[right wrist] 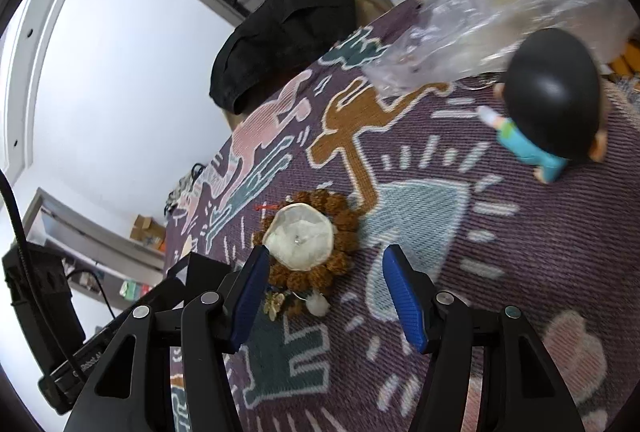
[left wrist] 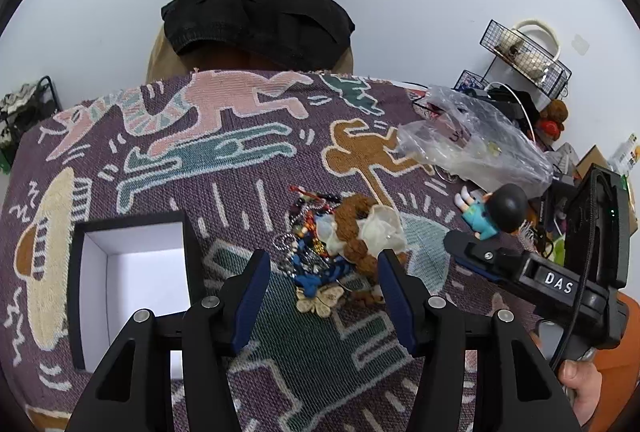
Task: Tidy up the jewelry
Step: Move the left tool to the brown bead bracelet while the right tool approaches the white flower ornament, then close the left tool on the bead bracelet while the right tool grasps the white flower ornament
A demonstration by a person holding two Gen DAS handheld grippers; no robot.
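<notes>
- Jewelry pile [left wrist: 316, 252]: a tangle of beads, chains and charms heaped on the patterned cloth [left wrist: 240, 160], just beyond your left gripper's fingertips. It lies loose and mixed, so nothing looks sorted yet.
- Brown bead bracelet [right wrist: 336, 228]: coiled in a ring at the pile's right edge, with a pale fabric flower [right wrist: 300, 240] resting on top of it. That flower hides the bracelet's middle, so you would likely have to lift one to free the other.
- Butterfly charm [left wrist: 322, 300]: cream-coloured, at the near edge of the pile, the piece closest to your left jaws.
- Open box [left wrist: 132, 276]: black outside, white inside, empty as far as can be seen, sitting left of the pile. Its place beside the heap suggests it is meant to receive the pieces.
- Left gripper [left wrist: 324, 272]: jaws about half open, holding nothing, aimed down at the near side of the pile, set for a first pick.
- Right gripper [right wrist: 324, 272]: jaws also about half open and empty; the flower and bracelet sit just beyond its left finger, not between the pads.
- Doll [right wrist: 548, 112]: dark-haired figure in blue, lying on the cloth to the right, apart from the jewelry.
- Plastic bag [left wrist: 472, 136]: clear, crumpled, behind the doll; contents too blurred to name.
- Your hand [left wrist: 580, 388]: wrapped on the right gripper's handle.
</notes>
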